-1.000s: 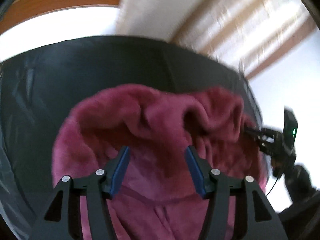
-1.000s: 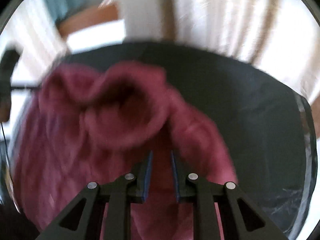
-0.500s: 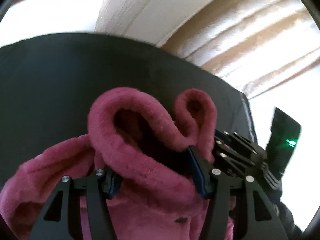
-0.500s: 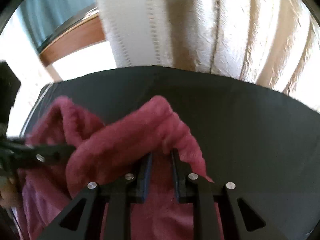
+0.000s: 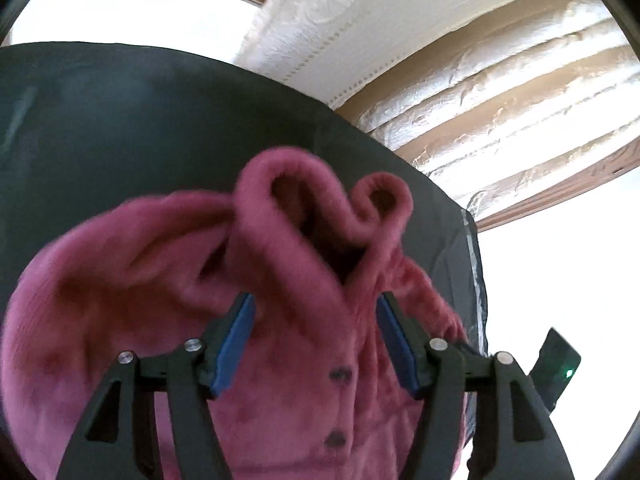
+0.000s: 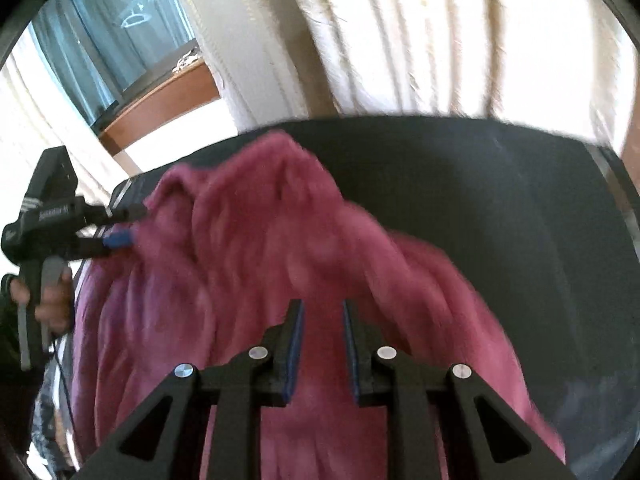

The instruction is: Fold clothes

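A maroon fleece garment (image 5: 168,280) with dark buttons lies bunched on a black table (image 5: 120,120). In the left wrist view my left gripper (image 5: 316,340) is open, its blue pads wide apart, just above the buttoned front below the curled collar (image 5: 320,200). In the right wrist view the garment (image 6: 260,248) fills the middle and my right gripper (image 6: 322,346) has its jaws a narrow gap apart over the fabric, with nothing pinched. The left gripper also shows in the right wrist view (image 6: 124,224), its tips at the garment's left edge.
Cream curtains (image 6: 400,32) hang behind the table's far edge. A striped padded wall and wood trim (image 5: 520,120) lie to the right. A window with a wooden sill (image 6: 132,68) is at the far left. The black table (image 6: 500,208) runs on to the right.
My left gripper has drawn back from the collar fold it straddled and stays open. The garment has dropped lower and spread out. My right gripper's jaws have parted slightly.
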A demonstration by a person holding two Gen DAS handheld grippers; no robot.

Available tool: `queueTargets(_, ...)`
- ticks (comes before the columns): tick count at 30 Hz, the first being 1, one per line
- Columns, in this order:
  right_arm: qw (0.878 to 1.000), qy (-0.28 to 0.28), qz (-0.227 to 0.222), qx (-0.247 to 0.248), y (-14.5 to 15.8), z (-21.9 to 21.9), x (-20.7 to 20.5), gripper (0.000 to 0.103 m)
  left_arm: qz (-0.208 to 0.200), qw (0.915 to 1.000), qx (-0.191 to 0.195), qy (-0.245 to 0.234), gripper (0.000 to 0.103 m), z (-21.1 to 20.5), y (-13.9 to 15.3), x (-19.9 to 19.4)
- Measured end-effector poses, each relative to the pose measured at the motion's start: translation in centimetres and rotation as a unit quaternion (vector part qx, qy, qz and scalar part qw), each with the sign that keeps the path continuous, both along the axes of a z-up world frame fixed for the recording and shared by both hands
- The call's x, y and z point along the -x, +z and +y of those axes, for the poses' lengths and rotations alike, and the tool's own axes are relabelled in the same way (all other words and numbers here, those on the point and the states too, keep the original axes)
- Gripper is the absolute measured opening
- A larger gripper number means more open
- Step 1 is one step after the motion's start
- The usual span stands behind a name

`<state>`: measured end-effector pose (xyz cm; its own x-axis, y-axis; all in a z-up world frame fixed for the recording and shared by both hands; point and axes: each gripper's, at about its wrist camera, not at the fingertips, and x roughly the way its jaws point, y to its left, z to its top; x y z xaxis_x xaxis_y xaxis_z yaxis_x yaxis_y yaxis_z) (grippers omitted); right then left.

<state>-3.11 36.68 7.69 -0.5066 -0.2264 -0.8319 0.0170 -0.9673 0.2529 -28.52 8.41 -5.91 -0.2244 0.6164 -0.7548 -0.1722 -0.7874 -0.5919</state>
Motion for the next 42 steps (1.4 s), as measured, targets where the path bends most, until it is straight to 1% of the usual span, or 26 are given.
queueTargets(3,0.999,0.002,-0.038,0.000,-1.4,1.2,-5.7,0.020,0.003,0.9997,0.018,0.018,0.069,-2.7,0.4,-3.6)
queueTargets(6,0.997,-0.022,-0.079,-0.015,-3.2,3.2,-10.3,0.020,0.001,0.9988,0.035,0.036,0.070,-5.5,0.4,-7.9)
queueTargets(7,0.995,-0.032,-0.087,-0.022,-3.7,3.9,-11.5,0.020,0.000,0.9981,0.047,0.039,0.070,-6.4,0.3,-9.4)
queueTargets(9,0.994,-0.050,-0.087,-0.043,-4.2,5.6,-12.8,0.020,-0.005,0.9961,0.076,0.045,0.070,-8.0,-0.1,-12.2)
queueTargets(11,0.992,-0.063,-0.080,-0.081,-4.2,7.3,-12.8,0.020,-0.014,0.9934,0.102,0.050,0.070,-9.2,-0.8,-14.6)
queueTargets(13,0.985,-0.077,-0.069,-0.137,-4.1,9.0,-12.0,0.020,-0.020,0.9910,0.120,0.055,0.070,-10.0,-1.4,-16.4)
queueTargets(16,0.969,-0.102,-0.050,-0.221,-3.2,11.5,-9.9,0.020,-0.024,0.9807,0.175,0.085,0.070,-11.7,-2.5,-19.0)
queueTargets(18,0.951,-0.133,-0.027,-0.277,-1.6,12.5,-8.8,0.020,-0.026,0.9728,0.203,0.108,0.070,-12.9,-2.9,-20.3)
queueTargets(19,0.945,-0.143,-0.015,-0.293,-0.7,12.5,-8.7,0.020,-0.028,0.9699,0.210,0.120,0.070,-13.5,-3.0,-20.8)
queueTargets(20,0.944,-0.144,-0.003,-0.296,0.2,12.1,-8.8,0.020,-0.029,0.9678,0.212,0.134,0.070,-14.3,-3.0,-21.4)
queueTargets(23,0.963,-0.094,0.016,-0.254,1.3,9.5,-10.0,0.020,-0.028,0.9680,0.198,0.152,0.070,-15.4,-2.5,-22.4)
queueTargets(25,0.972,-0.060,0.029,-0.225,2.0,7.8,-10.8,0.021,-0.022,0.9704,0.192,0.144,0.070,-15.4,-2.1,-22.9)
queueTargets(27,0.979,-0.024,0.031,-0.201,1.8,5.7,-11.6,0.027,-0.019,0.9718,0.198,0.127,0.070,-15.1,-2.3,-22.8)
queueTargets(28,0.982,-0.006,0.026,-0.186,1.4,4.2,-12.1,0.040,-0.021,0.9718,0.201,0.122,0.070,-15.1,-2.7,-22.6)
queueTargets(29,0.985,0.009,0.021,-0.172,0.9,2.8,-12.5,0.066,-0.026,0.9716,0.203,0.119,0.070,-15.0,-3.1,-22.1)
queueTargets(30,0.987,0.020,0.017,-0.159,0.5,1.7,-12.8,0.073,-0.031,0.9717,0.202,0.118,0.071,-15.1,-3.6,-21.8)
queueTargets(34,0.990,0.040,0.003,-0.133,-0.8,-1.7,-13.0,0.074,-0.041,0.9718,0.204,0.110,0.071,-14.5,-5.1,-19.6)
queueTargets(35,0.991,0.045,-0.001,-0.128,-1.2,-2.5,-13.0,0.074,-0.042,0.9706,0.211,0.107,0.071,-14.5,-5.3,-19.1)
queueTargets(36,0.991,0.047,-0.004,-0.121,-1.4,-3.1,-13.0,0.074,-0.044,0.9690,0.220,0.103,0.074,-14.5,-5.6,-18.5)
queueTargets(38,0.993,0.048,-0.010,-0.110,-1.7,-4.1,-12.8,0.074,-0.043,0.9667,0.233,0.098,0.074,-14.7,-5.8,-17.1)
queueTargets(39,0.993,0.048,-0.012,-0.108,-1.9,-4.5,-12.8,0.074,-0.039,0.9645,0.243,0.095,0.074,-14.9,-5.9,-16.5)
queueTargets(40,0.993,0.049,-0.015,-0.106,-2.2,-4.8,-12.6,0.074,-0.033,0.9582,0.268,0.095,0.074,-15.1,-5.8,-15.8)
queueTargets(41,0.993,0.050,-0.018,-0.106,-2.5,-5.0,-12.4,0.074,-0.025,0.9498,0.297,0.096,0.074,-15.4,-5.7,-15.0)
queueTargets(42,0.993,0.049,-0.022,-0.109,-2.8,-5.2,-12.1,0.074,-0.016,0.9367,0.335,0.101,0.074,-15.9,-5.5,-14.0)
